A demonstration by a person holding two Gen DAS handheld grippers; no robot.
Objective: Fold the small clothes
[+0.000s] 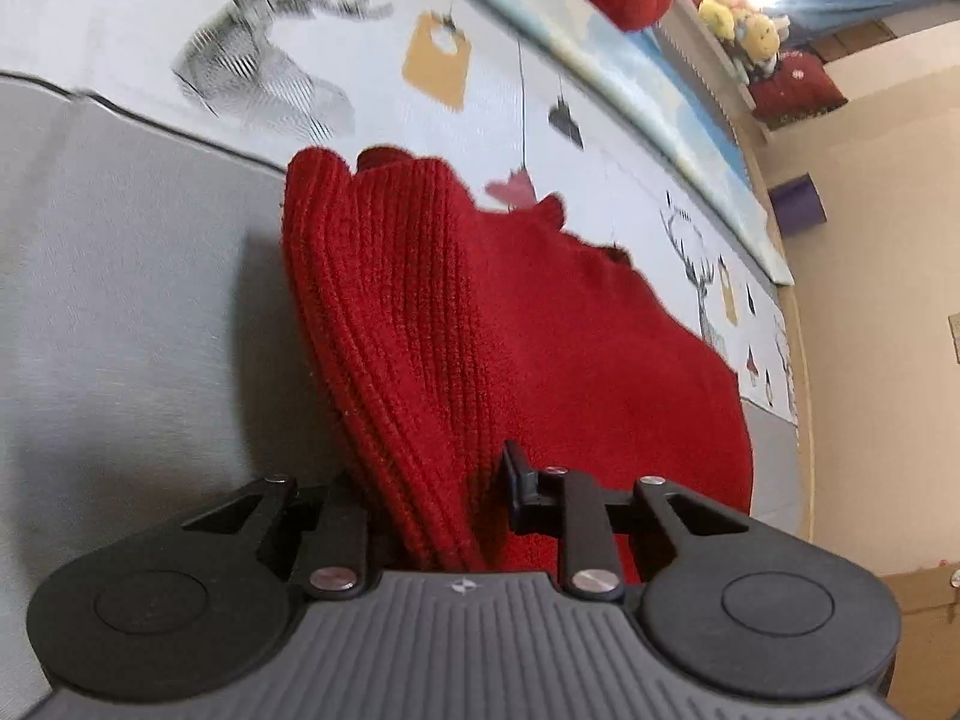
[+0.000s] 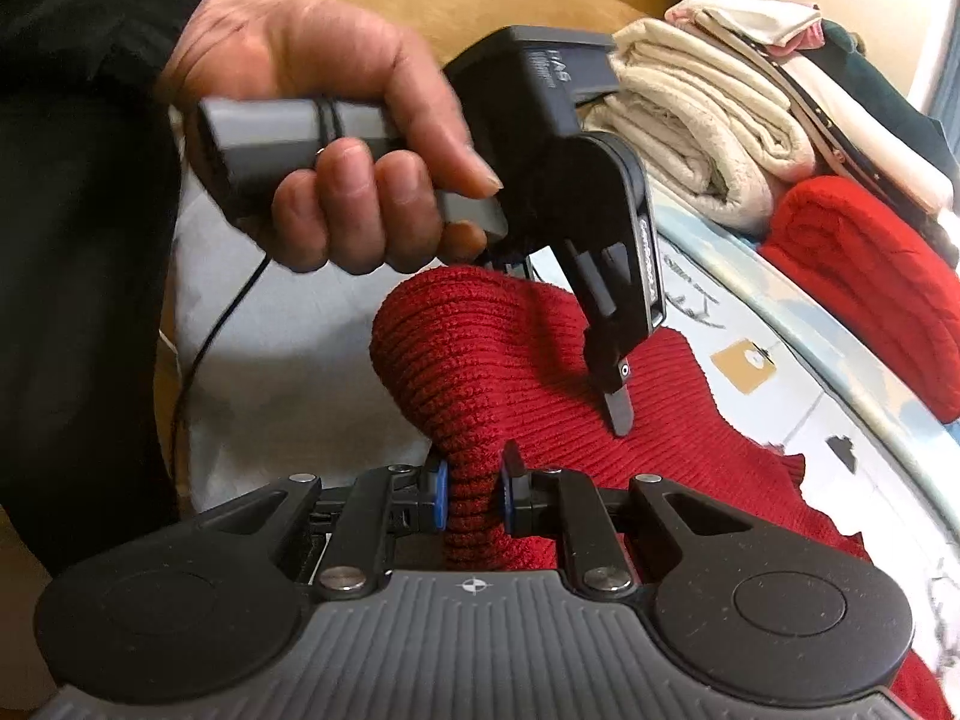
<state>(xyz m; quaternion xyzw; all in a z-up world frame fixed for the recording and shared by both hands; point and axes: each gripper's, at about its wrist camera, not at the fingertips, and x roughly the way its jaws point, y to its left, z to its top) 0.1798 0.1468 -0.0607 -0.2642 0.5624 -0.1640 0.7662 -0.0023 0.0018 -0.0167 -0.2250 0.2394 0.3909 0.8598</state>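
A small red ribbed knit garment point(image 1: 492, 324) lies on a printed play mat point(image 1: 336, 30), with one edge lifted into a ridge. My left gripper point(image 1: 432, 498) is shut on a bunched fold of it; the knit fills the gap between the jaws. In the right wrist view the red garment point(image 2: 678, 414) rises to my right gripper point(image 2: 471, 495), which is shut on a narrow pinch of the knit between blue pads. The left gripper point(image 2: 618, 414), held by a hand, points down into the same lifted ridge just beyond.
A folded red knit point(image 2: 864, 294) and a stack of folded cream and white clothes point(image 2: 714, 138) sit at the mat's far edge. A grey mat point(image 1: 120, 300) lies to the left. Plush toys point(image 1: 744, 24) sit by the wall. A purple box point(image 1: 798, 204) stands on the floor.
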